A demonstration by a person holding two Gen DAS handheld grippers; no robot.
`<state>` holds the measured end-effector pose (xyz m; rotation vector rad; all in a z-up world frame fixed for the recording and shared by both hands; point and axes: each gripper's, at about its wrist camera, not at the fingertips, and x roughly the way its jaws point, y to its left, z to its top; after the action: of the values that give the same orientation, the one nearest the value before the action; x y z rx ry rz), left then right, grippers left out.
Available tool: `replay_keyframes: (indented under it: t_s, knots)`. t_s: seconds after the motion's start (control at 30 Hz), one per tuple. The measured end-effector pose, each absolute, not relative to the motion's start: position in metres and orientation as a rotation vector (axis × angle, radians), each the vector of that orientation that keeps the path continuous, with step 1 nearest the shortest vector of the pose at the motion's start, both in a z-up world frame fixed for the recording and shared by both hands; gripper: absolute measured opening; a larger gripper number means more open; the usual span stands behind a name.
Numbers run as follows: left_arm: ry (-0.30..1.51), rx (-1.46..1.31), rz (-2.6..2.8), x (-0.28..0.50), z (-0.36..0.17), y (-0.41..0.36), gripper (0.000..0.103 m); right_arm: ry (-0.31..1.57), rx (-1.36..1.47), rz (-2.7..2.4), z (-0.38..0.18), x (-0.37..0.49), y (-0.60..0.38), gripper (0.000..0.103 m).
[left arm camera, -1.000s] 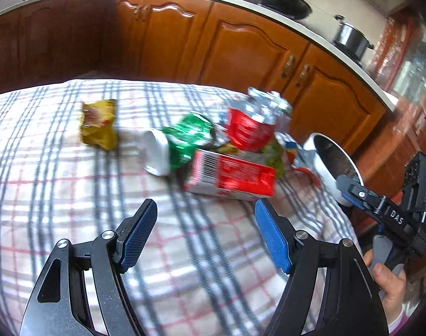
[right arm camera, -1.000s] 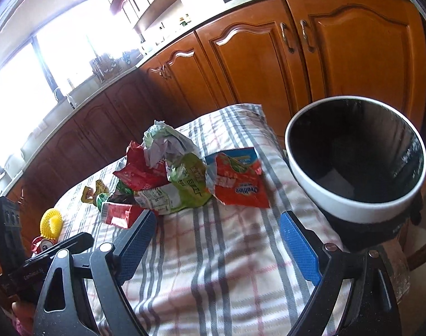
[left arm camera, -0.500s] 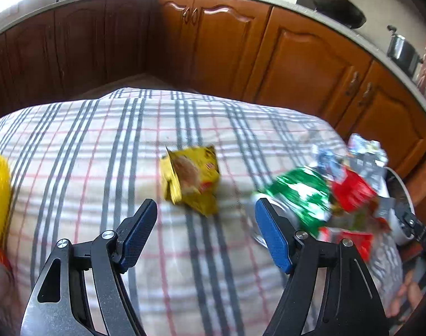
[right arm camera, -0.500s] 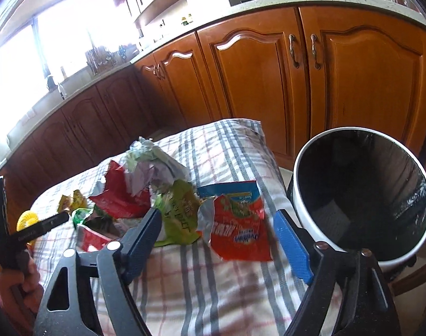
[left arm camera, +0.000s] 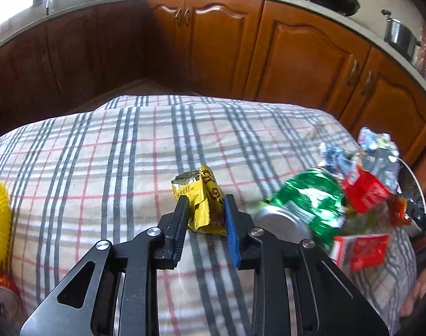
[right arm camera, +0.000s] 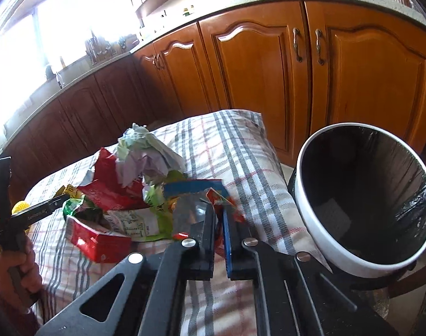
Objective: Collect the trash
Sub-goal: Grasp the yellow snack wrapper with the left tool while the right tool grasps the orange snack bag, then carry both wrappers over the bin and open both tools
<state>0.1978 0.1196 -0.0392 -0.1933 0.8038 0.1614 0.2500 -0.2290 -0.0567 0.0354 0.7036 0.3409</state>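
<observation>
Right wrist view gives the wide scene: wooden kitchen cabinets (right arm camera: 257, 78) at the back, and before them the bench (right arm camera: 241, 151) under a checked cloth. Off its right edge stands the trash bin (right arm camera: 364, 257), white-rimmed with a dark liner, its mouth open and nearly empty. On the cloth lies a heap of wrappers (right arm camera: 123, 190), with a red carton (right arm camera: 98, 240) at the near side.

One second ago both grippers stood wide above the cloth with nothing between the pads. Now both have just been closing. The right gripper (right arm camera: 219, 218) is clenched on the red snack wrapper (right arm camera: 221, 199) at the bin side of the heap; the foil is pinched thin between the jaws. In the left wrist view the left gripper (left arm camera: 204, 210), which a second ago faced the heap, is now at the yellow wrapper (left arm camera: 203, 196) lying alone on the cloth, well apart from the green crushed can (left arm camera: 302, 210), and it grasps this wrapper, crumpled between the pads.

To my judgement this means two pieces of trash are secured at once, and neither is lifted yet. The next step would be carrying them to the bin; the right one is just beside it, the left one has the longer way across the heap.
</observation>
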Motion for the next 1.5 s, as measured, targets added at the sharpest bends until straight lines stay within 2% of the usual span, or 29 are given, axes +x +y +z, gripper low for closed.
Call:
replay_keyframes:
  t_s: [0.53,1.03,1.5]
  knots:
    - [0.691,-0.192,-0.07,0.133,0.025,0.048,0.019,0.654,0.107,0.37,-0.032,0.203,-0.26,0.002]
    - [0.715,-0.104,-0.284,0.143,0.029,-0.058,0.019,0.616,0.167,0.281,-0.018,0.184,-0.323,0.002]
    - [0.737,-0.059,-0.374,0.166,0.025,-0.12,0.019,0.61,0.209,0.208,-0.019,0.189,-0.371,0.002]
